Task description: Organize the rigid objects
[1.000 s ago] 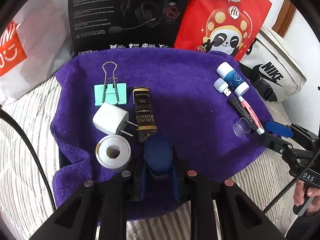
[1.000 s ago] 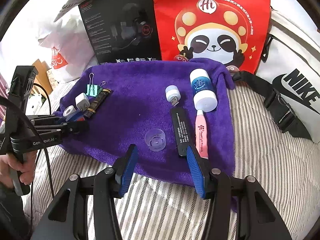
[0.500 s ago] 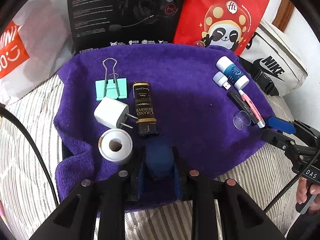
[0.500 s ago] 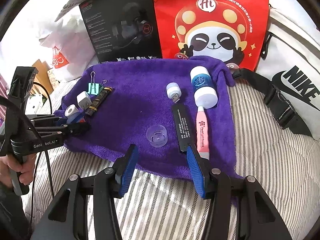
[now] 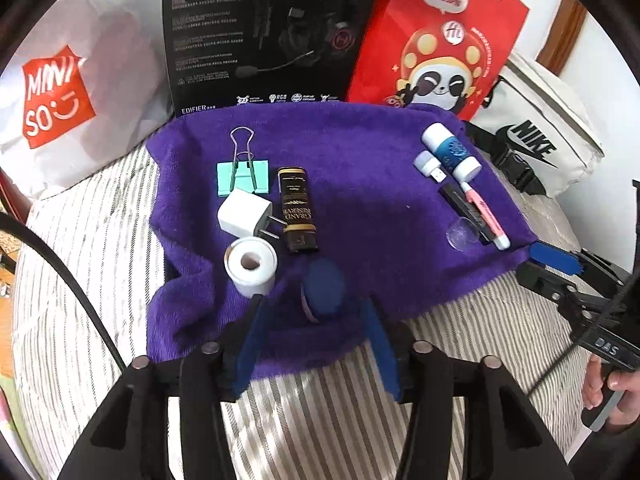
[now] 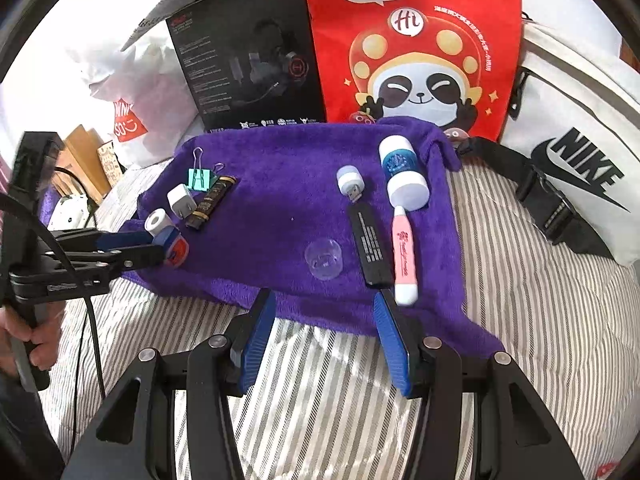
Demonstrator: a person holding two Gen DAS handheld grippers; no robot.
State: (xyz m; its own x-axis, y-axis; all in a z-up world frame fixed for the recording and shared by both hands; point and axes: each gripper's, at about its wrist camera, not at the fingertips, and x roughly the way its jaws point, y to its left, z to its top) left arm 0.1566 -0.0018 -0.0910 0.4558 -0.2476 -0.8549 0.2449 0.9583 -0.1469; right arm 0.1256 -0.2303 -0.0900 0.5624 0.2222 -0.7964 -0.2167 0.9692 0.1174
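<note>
With jaws spread, left gripper (image 5: 316, 332) flanks blue object (image 5: 323, 294).

The left hand-held gripper (image 5: 316, 344) has its two blue fingers (image 5: 248, 344) spread apart, with a gap on each side of the small dark blue thing between them. From the other side it reaches in low and flat, pointing right, and a bare hand (image 6: 38, 344) wraps around its handle at the bottom. The right hand-held gripper (image 6: 322, 328) is also spread wide, and nothing sits between its blue fingers (image 6: 256, 336). It points forward and tilts down a little. Seen from the left, it comes in from the right edge, with fingers of a hand (image 5: 612, 384) curled on its grip.
</note>
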